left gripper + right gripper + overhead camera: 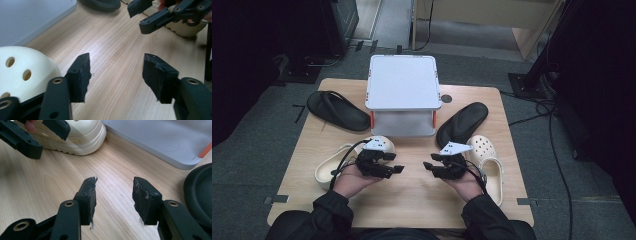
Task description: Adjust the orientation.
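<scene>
Cream-coloured clogs lie nearest the two grippers on the wooden surface [412, 200]. In the high view the left gripper [400, 169] sits at lower centre-left, held in the person's left hand [354, 181], with the left clog [334, 167] touching or just behind it toward the left edge of the frame. In the left gripper view the clog's holed toe [22, 72] bulges at the lower left, just beside the left-hand finger [80, 77] but outside the gap; bare wood shows between the two fingers, which stand wide apart and grip nothing.

The right gripper [428, 165] sits at lower centre-right of the high view in the right hand [467, 185], its tips facing the left gripper's across a short stretch of bare wood. The right clog [489, 162] lies just beside it, toward the right of the frame. In the right gripper view its fingers [88, 200] are also clearly parted with only wood between them; the other clog [80, 137] rests at the top of that frame, well apart from the tips.

Behind the grippers, at upper centre of the high view, stands a white lidded box [402, 95], flanked by two black slippers, one at the left [337, 110] and one at the right [462, 122]
</scene>
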Demonstrator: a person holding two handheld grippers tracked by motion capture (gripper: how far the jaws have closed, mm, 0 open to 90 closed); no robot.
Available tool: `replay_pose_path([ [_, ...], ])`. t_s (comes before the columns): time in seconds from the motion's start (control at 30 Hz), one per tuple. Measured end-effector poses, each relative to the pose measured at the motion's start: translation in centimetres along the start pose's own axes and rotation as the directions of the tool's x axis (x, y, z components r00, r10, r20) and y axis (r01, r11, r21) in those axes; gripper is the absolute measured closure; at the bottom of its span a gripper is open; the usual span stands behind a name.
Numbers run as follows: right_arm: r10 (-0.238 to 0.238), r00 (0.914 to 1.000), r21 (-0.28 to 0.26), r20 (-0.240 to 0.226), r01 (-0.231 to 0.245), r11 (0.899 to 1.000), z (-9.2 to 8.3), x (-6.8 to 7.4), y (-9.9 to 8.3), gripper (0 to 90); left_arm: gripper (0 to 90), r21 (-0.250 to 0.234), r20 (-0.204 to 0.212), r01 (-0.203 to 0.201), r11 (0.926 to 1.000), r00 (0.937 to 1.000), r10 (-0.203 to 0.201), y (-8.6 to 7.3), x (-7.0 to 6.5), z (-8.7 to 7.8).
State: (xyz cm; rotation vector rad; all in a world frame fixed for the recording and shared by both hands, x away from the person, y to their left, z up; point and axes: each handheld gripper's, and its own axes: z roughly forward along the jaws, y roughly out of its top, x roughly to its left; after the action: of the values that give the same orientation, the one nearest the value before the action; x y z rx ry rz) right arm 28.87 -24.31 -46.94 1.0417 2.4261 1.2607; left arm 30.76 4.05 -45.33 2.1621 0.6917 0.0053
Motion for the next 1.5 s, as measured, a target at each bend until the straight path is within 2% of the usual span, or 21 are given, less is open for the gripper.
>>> replay_pose_path([
  [0.1, 0.004, 1.0, -0.003, 0.003, -0.004, 1.0, -0.1, 0.1, 0.0, 54.2, 43.7, 0.013, -0.008, -0.016, 0.9998, 0.9998, 0.016, -0.1, -0.1, -0.1],
  [0.23, 0.0, 1.0, -0.029, 0.007, 0.0, 1.0, -0.5, -0.2, 0.0, 54.1, 42.9, 0.021, -0.009, -0.012, 0.9997, 0.9999, 0.012, -0.2, 0.1, -0.2],
  [0.33, 0.002, 1.0, -0.035, 0.01, -0.001, 0.999, -0.6, -0.6, 0.0, 54.9, 42.3, 0.012, -0.001, 0.002, 0.9999, 1.0, -0.002, -0.1, 0.1, -0.3],
  [0.43, 0.008, 1.0, -0.031, 0.003, -0.008, 0.999, -0.7, -0.8, -0.1, 54.9, 42.1, 0.022, -0.005, -0.004, 0.9998, 1.0, 0.004, -0.2, 0.2, -0.2],
  [0.57, 0.013, 0.9998, -0.033, -0.018, -0.013, 0.999, -0.5, -1.1, -0.1, 54.8, 42.1, 0.006, 0.005, 0.006, 1.0, 1.0, -0.006, -0.1, 0.3, -0.3],
  [0.73, -0.008, 0.9983, -0.037, -0.057, 0.006, 0.999, -0.5, -0.9, 0.0, 55.5, 41.7, 0.016, 0.01, 0.006, 0.9999, 0.9999, -0.006, -0.1, 0.2, -0.1],
  [0.8, 0.012, 0.998, -0.041, -0.062, -0.014, 0.999, -0.5, -0.9, 0.1, 55.6, 41.6, 0.012, 0.008, 0.008, 0.9999, 0.9999, -0.008, 0.0, 0.1, -0.3],
  [0.9, 0.01, 0.9991, -0.049, -0.042, -0.012, 0.999, -0.5, -0.9, 0.1, 56.5, 40.8, -0.027, 0.052, 0.042, 0.9987, 0.9978, -0.041, 0.1, 0.1, -0.9],
  [0.97, 0.01, 0.9991, -0.052, -0.04, -0.012, 0.999, -0.5, -0.9, 0.1, 56.8, 41.6, -0.04, 0.05, 0.041, 0.9984, 0.998, -0.039, 0.1, 0.1, -1.1],
  [1.0, 0.012, 0.9986, -0.042, -0.051, -0.014, 0.999, -0.4, -0.8, 0.1, 56.9, 41.7, -0.028, 0.03, 0.019, 0.9994, 0.9994, -0.018, 0.2, 0.1, -1.4],
  [1.1, 0.001, 0.9987, -0.018, -0.051, -0.002, 1.0, -0.1, -0.5, 0.1, 56.8, 41.9, -0.007, 0.006, -0.019, 0.9998, 0.9998, 0.019, 0.3, 0.0, -1.8],
  [1.2, -0.012, 0.9979, -0.023, -0.064, 0.01, 1.0, 0.0, -0.3, 0.2, 56.6, 42.8, 0.006, -0.002, -0.043, 0.9991, 0.9991, 0.043, 0.4, 0.1, -2.4],
  [1.37, -0.008, 0.9975, -0.006, -0.071, 0.008, 1.0, 0.2, -0.4, 0.2, 54.4, 42.9, -0.028, -0.01, -0.043, 0.9987, 0.999, 0.043, 0.7, 0.7, -3.9],
  [1.5, 0.014, 0.9962, 0.011, -0.086, -0.013, 1.0, 0.5, -0.5, 0.1, 54.7, 43.0, -0.026, -0.033, -0.045, 0.9986, 0.9985, 0.044, 0.8, 1.4, -4.8],
])
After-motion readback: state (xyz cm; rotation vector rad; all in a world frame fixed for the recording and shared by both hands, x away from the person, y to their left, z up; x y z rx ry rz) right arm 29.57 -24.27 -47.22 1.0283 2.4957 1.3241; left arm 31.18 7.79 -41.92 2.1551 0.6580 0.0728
